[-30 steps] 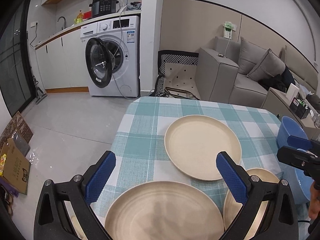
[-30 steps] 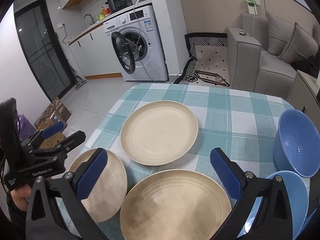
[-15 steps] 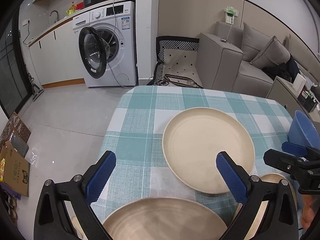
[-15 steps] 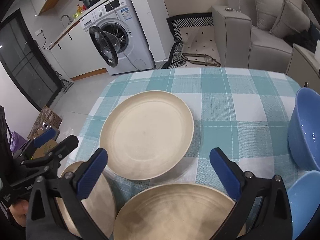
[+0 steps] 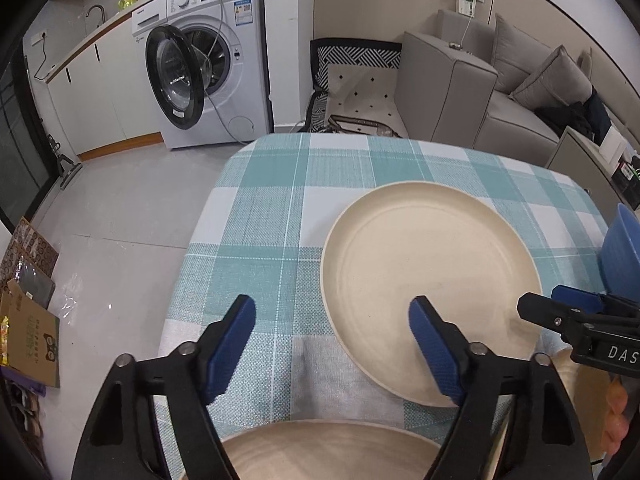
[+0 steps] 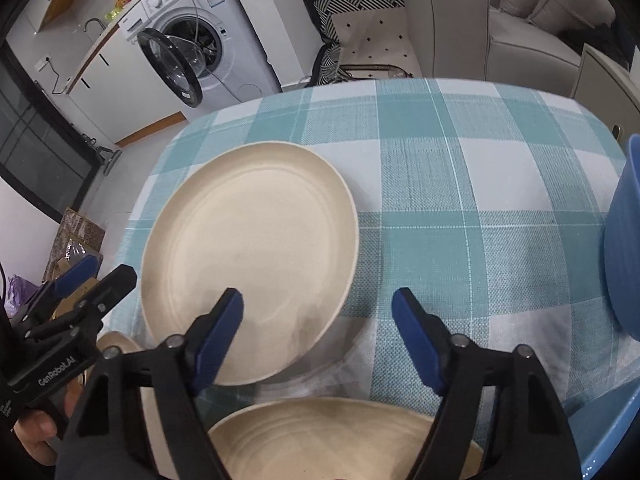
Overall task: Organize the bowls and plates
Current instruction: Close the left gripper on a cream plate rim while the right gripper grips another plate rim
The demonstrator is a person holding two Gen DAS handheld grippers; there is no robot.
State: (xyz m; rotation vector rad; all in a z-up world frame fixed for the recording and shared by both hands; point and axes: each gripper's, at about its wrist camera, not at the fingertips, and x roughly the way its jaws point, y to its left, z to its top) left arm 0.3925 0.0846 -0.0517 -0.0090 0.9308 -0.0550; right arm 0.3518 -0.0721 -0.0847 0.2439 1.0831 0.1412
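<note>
A large cream plate (image 5: 428, 276) lies on the checked tablecloth (image 5: 272, 208); it also shows in the right wrist view (image 6: 252, 248). My left gripper (image 5: 332, 344) is open over the plate's near left rim, its right finger above the plate. My right gripper (image 6: 318, 340) is open over the plate's near right rim. A second cream plate (image 5: 332, 456) lies just below the left gripper and shows under the right gripper (image 6: 344, 436). A third cream plate (image 6: 116, 344) peeks out at the left. A blue bowl (image 6: 624, 248) stands at the right.
Another blue bowl's rim (image 6: 616, 440) is at the bottom right corner. The table's far and left edges drop to a tiled floor (image 5: 112, 216). A washing machine (image 5: 208, 60) with its door open and a grey sofa (image 5: 500, 92) stand beyond.
Both grippers have moved forward and lower toward the far cream plate, which now looks larger. Both sets of fingers stand closer together than before. The near plate has slipped toward the bottom edge.
</note>
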